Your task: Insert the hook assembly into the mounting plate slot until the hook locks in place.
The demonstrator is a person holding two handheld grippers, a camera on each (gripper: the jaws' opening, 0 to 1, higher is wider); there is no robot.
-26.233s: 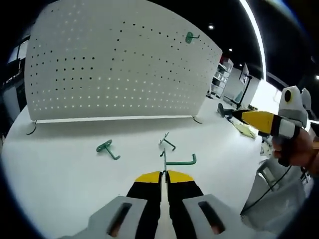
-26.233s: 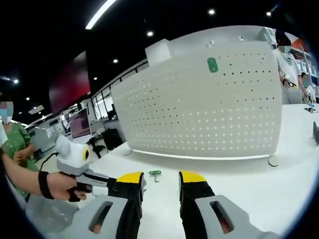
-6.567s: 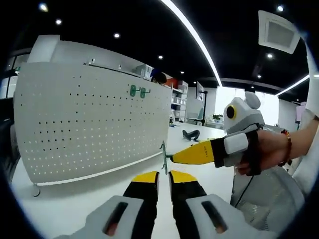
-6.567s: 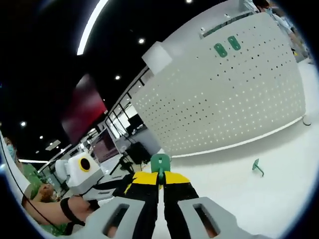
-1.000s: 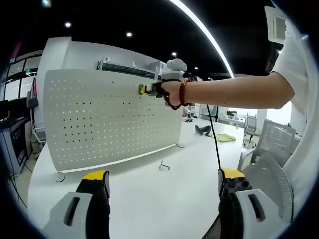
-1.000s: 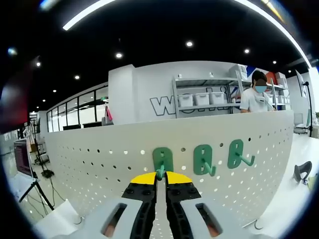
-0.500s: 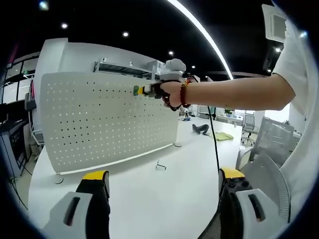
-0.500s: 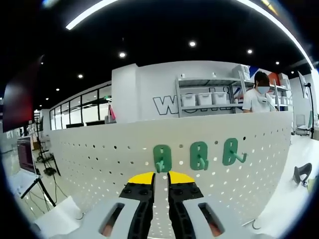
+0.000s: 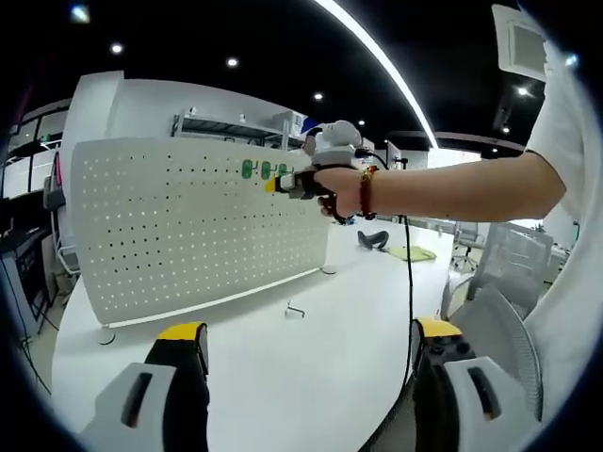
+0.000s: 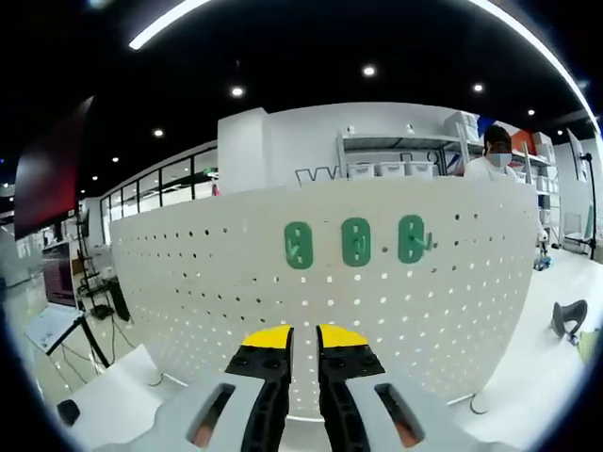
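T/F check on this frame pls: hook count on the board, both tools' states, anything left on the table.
1. Three green hooks sit in a row on the white pegboard. True.
2. The right tool grips a green hook. False: its jaws stand close together with nothing between them, short of the board.
3. The left tool has its jaws wide apart. True.
4. The table carries a green hook. False: a small metal hook piece lies there, near the board's foot.
5. The person's hand holds the right tool up near the hooks. True.
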